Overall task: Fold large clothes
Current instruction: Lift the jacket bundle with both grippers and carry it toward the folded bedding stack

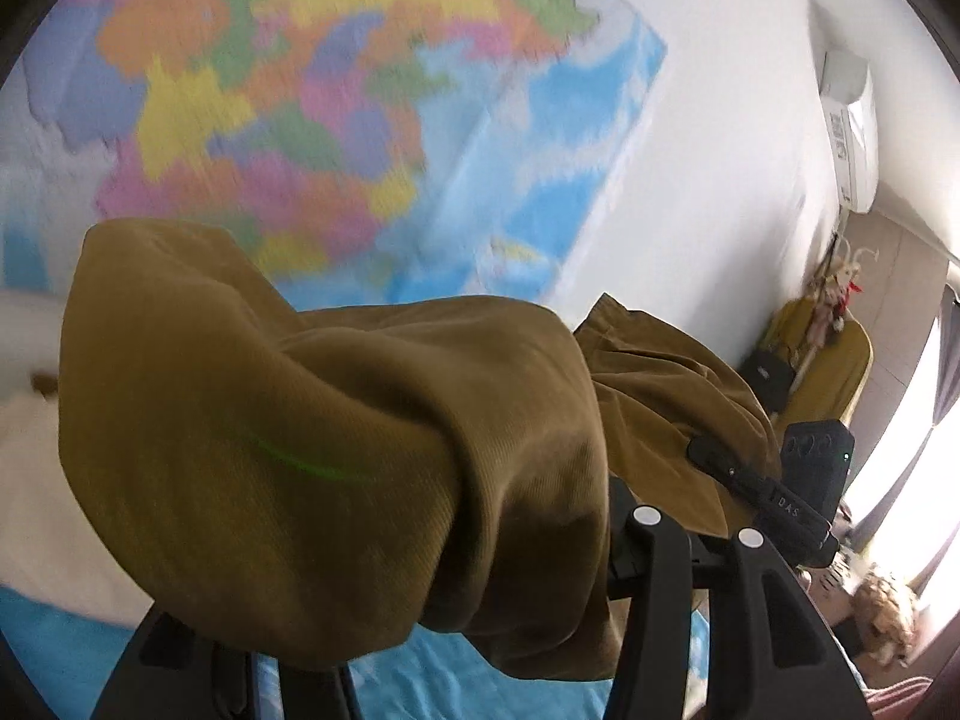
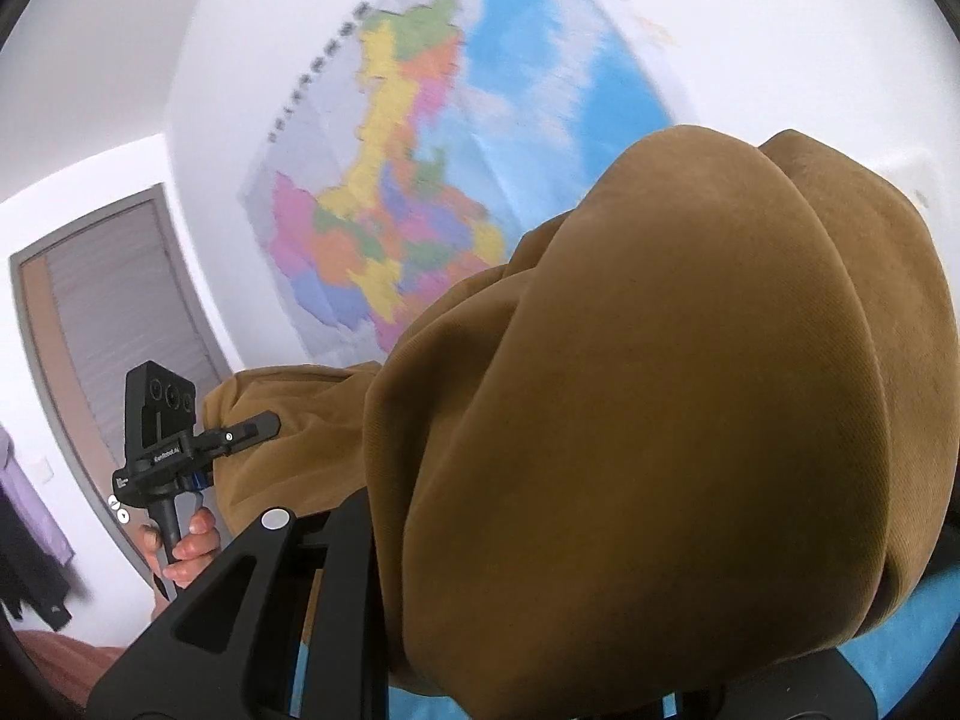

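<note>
Left wrist view: brown corduroy garment (image 1: 312, 438) draped over both grippers' fingers, jaw openings hidden, grip impossible to tell.

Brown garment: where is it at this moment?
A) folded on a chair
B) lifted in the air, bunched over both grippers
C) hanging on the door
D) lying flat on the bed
B: the brown garment drapes over both grippers, with the wall map behind it.

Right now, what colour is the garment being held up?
Mustard-brown, plain, with a fine corduroy-like rib. The garment shows best in the right wrist view.
</note>
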